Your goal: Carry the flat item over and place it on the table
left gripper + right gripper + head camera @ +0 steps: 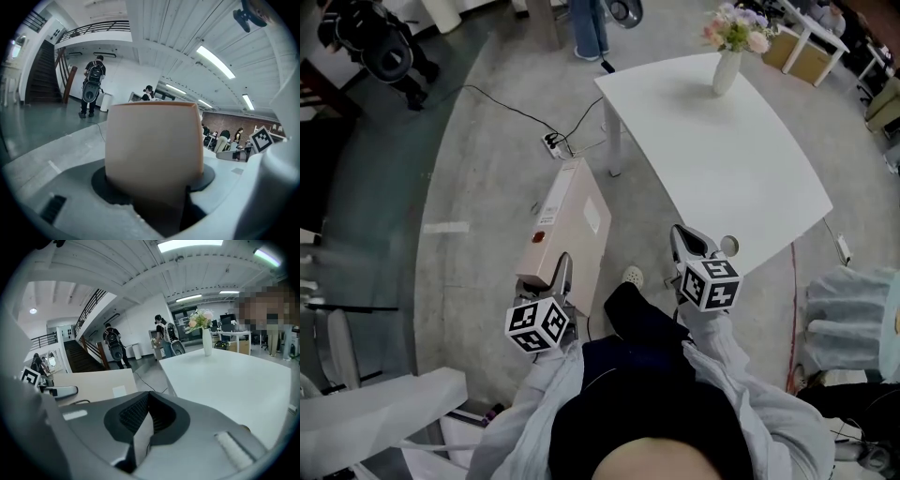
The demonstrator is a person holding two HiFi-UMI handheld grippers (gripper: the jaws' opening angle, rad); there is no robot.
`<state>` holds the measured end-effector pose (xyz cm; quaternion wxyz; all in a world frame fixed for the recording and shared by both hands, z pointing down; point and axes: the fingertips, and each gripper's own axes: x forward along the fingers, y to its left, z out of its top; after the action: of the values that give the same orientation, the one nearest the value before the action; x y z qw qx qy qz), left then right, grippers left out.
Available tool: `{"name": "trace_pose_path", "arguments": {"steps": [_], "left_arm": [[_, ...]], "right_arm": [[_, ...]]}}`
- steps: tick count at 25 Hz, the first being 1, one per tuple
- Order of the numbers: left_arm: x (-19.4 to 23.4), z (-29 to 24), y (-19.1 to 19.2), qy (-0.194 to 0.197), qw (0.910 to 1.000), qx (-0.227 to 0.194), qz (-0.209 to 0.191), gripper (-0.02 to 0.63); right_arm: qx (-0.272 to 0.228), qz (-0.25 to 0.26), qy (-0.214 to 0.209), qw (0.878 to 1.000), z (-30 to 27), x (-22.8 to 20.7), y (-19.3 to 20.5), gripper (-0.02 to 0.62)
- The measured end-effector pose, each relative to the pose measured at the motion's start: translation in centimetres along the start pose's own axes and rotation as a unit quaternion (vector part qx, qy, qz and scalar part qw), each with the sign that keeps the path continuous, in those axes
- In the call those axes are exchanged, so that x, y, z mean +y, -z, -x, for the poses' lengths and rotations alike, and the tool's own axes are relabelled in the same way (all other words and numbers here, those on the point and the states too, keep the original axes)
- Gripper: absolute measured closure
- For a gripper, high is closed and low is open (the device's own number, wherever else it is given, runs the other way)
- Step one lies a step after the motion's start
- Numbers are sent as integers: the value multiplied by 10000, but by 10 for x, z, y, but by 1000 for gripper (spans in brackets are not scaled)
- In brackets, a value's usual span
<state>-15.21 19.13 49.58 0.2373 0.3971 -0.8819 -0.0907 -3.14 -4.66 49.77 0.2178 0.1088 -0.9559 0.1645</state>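
A long flat beige box (567, 217) hangs over the floor, left of the white table (741, 159). My left gripper (562, 274) is shut on the box's near end. In the left gripper view the box (154, 140) fills the middle, clamped between the jaws of the left gripper (157, 187). My right gripper (689, 242) hovers near the table's front corner, shut, with nothing in it. In the right gripper view the black pads of the right gripper (147, 414) meet; the box (93, 383) lies to the left and the table (234, 376) to the right.
A white vase with flowers (727, 67) stands at the table's far side. A power strip (551, 142) with a black cable lies on the floor beyond the box. A person's legs (589, 28) show at the far end. A pale covered object (853, 319) sits at the right.
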Motion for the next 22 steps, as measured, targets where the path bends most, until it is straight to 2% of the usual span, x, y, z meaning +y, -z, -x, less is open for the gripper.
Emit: {"name": "trace_pose_path", "arguments": {"steps": [9,17,22], "left_arm": [[-1,-98,-57,76,9999,-47,-111,324],[15,-143,-69,-58,10000,36,-54,325],[33,-155,-83,-203,9996,-174,-39,325]], "right_arm": [[-147,-170,-112,9997,-72,-38,-71,583],[-166,-313,-185,9992,-118,-61,-89,583],[-192,-417,-216,9987,-138,-69,-91,583]]}}
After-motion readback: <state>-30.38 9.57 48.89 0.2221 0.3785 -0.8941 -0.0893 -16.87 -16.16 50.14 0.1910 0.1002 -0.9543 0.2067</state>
